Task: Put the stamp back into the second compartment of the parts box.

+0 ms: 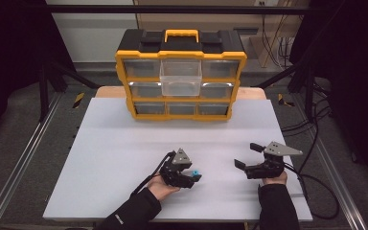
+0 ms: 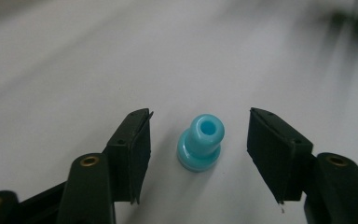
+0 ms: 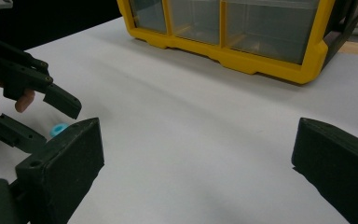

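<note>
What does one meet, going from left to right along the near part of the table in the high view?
Left gripper → small blue part between its jaws → bare white table → right gripper.

Light blue part, yellow-and-black organizer, pale grey table

The small plastic bushing (image 2: 200,142) is glossy light blue. The left gripper (image 2: 199,154) and right gripper (image 3: 196,172) have matte black jaws; each carries a grey plate. The drawer organizer (image 1: 180,72) is yellow with a black top, yellow handle and clear, perhaps faintly frosted, drawers. The table (image 1: 124,143) is plain pale grey. Sleeves (image 1: 134,213) are black.
</note>
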Demonstrator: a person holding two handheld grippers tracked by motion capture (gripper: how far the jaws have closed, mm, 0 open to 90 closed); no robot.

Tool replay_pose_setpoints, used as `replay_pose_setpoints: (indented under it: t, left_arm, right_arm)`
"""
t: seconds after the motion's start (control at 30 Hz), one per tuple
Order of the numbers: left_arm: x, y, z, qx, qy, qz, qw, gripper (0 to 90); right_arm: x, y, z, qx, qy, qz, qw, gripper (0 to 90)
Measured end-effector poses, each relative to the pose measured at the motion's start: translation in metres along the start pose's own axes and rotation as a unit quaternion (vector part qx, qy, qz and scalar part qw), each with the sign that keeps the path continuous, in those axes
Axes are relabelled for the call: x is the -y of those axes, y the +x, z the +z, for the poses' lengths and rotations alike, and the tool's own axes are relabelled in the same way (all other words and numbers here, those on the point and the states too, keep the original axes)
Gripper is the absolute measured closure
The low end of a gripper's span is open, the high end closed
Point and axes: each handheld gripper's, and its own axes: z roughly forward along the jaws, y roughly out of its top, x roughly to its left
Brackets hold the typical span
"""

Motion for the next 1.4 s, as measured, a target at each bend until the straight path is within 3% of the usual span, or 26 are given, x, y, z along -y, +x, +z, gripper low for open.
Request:
replay_pose_setpoints:
  t: [0.23, 0.9, 1.4]
  left_arm:
    - [0.0005, -0.0008, 0.0026, 0.005, 0.000, -0.008, 1.0000, 51.9]
    - [0.0005, -0.0025, 0.0054, 0.001, 0.011, -0.011, 0.9999, 69.5]
    - [0.0003, -0.0023, 0.0049, -0.004, 0.011, -0.006, 0.9999, 72.3]
  right_arm:
    - [0.0000, 0.0000, 0.0003, 0.000, 0.000, 0.000, 1.0000, 2.6]
    - [0.0001, 0.0000, 0.0005, -0.001, 0.001, 0.000, 1.0000, 2.6]
    - [0.0002, 0.0001, 0.0008, -0.001, 0.003, 0.001, 1.0000, 2.6]
